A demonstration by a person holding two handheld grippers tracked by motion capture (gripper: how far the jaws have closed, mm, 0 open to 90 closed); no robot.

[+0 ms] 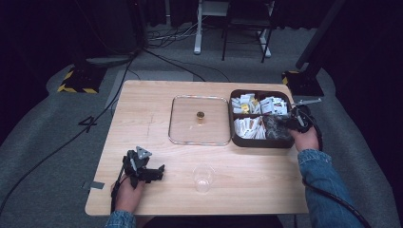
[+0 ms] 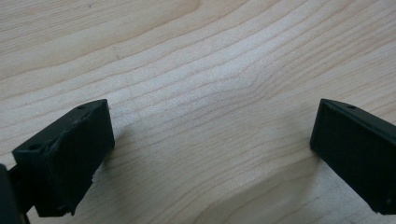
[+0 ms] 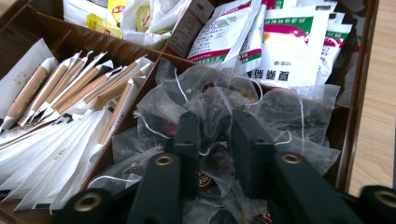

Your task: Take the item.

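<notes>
A "4" mark [image 1: 88, 124] is on the grey floor [image 1: 43, 142].

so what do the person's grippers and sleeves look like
Both are black two-fingered tools. The left gripper carries a grey three-cornered plate on top and trails a black cable. Its fingers are blocky and matte. The right gripper has brass-coloured rivets. Both sleeves are blue denim.

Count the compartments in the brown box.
4. Far left holds white and yellow packets, far right green-and-white sachets, near left stick packets, near right mesh tea bags, where the right claw pinches one.
</notes>
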